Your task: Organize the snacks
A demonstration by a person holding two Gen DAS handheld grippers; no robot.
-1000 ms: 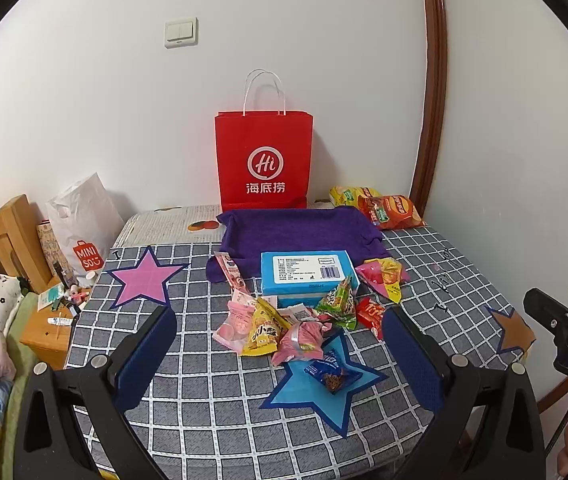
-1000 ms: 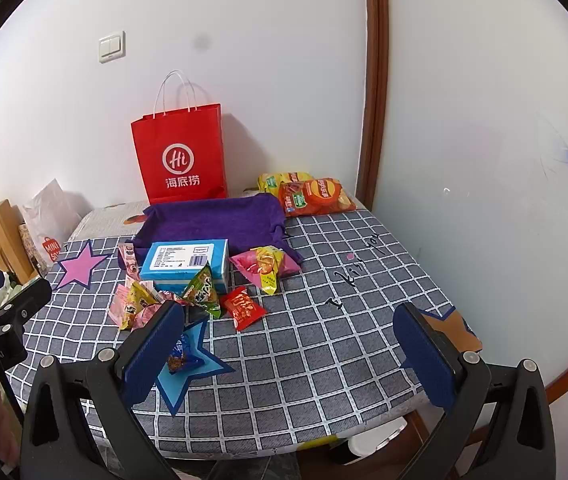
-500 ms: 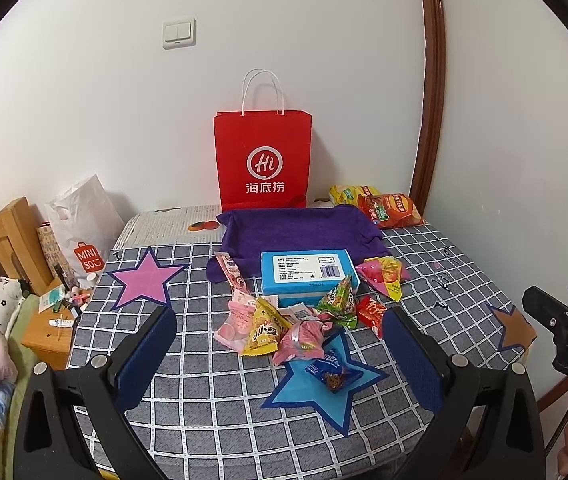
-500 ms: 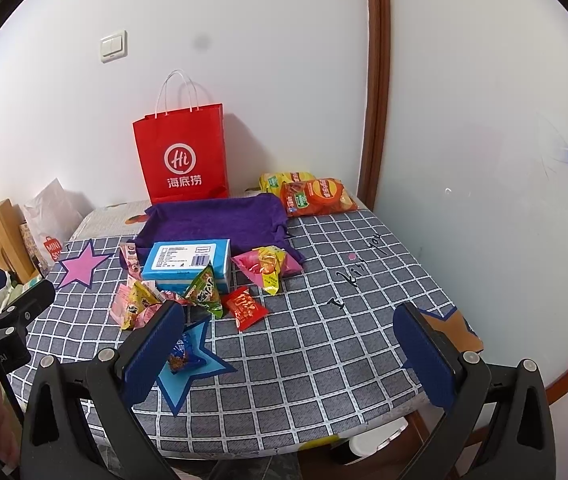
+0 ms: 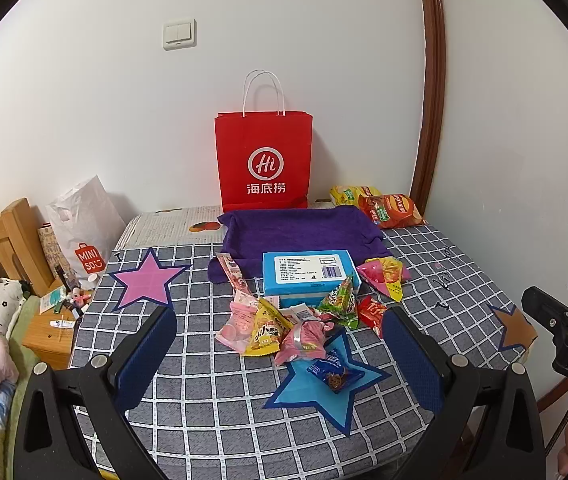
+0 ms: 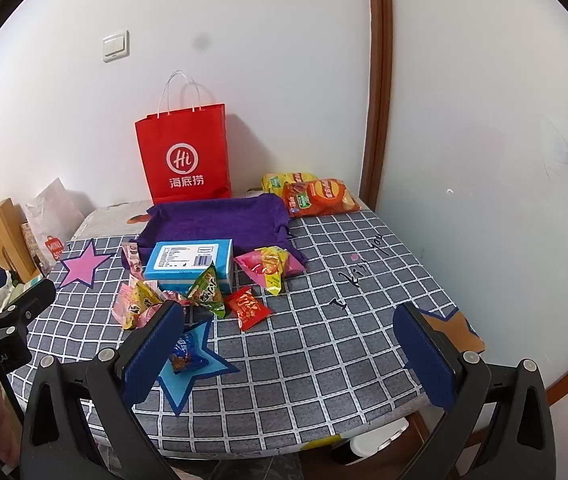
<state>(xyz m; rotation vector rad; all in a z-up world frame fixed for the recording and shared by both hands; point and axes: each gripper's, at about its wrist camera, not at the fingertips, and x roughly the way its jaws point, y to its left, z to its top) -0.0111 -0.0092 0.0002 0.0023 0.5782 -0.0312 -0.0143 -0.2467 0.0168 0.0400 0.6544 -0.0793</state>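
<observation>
Over the last second we see almost no change: our left gripper and right gripper still hover spread wide and empty. The snacks remain piled at twelve o'clock, against the blue box, so sorting hasn't begun.

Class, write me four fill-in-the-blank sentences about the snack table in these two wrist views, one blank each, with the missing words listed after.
1. The small dark-blue snack packet lies on the ____ paper star.
2. The paper bag standing against the wall is ____.
3. The light-blue box lies partly on a ____ cloth tray.
4. The fingers of the left gripper and the right gripper are ____, holding nothing.

Missing words: blue; red; purple; open
</observation>
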